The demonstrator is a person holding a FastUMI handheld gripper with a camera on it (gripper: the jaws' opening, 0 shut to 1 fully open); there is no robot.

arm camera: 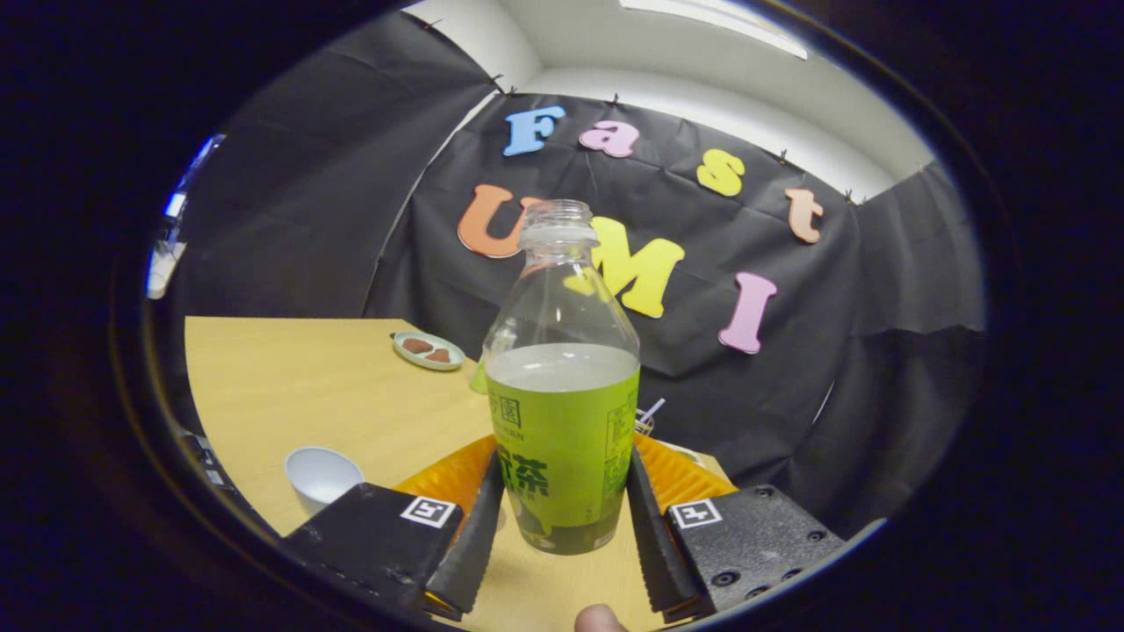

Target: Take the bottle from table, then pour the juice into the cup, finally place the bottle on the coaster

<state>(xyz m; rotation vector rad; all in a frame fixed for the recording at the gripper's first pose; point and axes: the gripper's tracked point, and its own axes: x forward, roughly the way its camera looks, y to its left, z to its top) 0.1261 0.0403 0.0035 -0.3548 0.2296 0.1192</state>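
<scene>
A clear, uncapped bottle (562, 412) with a green label stands upright between my fingers, about half full of pale juice. My gripper (565, 463) is shut on it, one finger pressing each side of the labelled lower body. The bottle's base shows just above the wooden table (351, 404); I cannot tell whether it touches the top. A small white cup (320, 474) sits on the table just left of my left finger (479, 527). A small green thing (479, 379) peeks out behind the bottle's left side, mostly hidden.
A pale oval dish (428, 349) with brown pieces lies at the far side of the table, beyond the bottle to the left. A container with a straw (648, 414) shows just right of the bottle. A person's fingertip (600, 618) shows below the bottle.
</scene>
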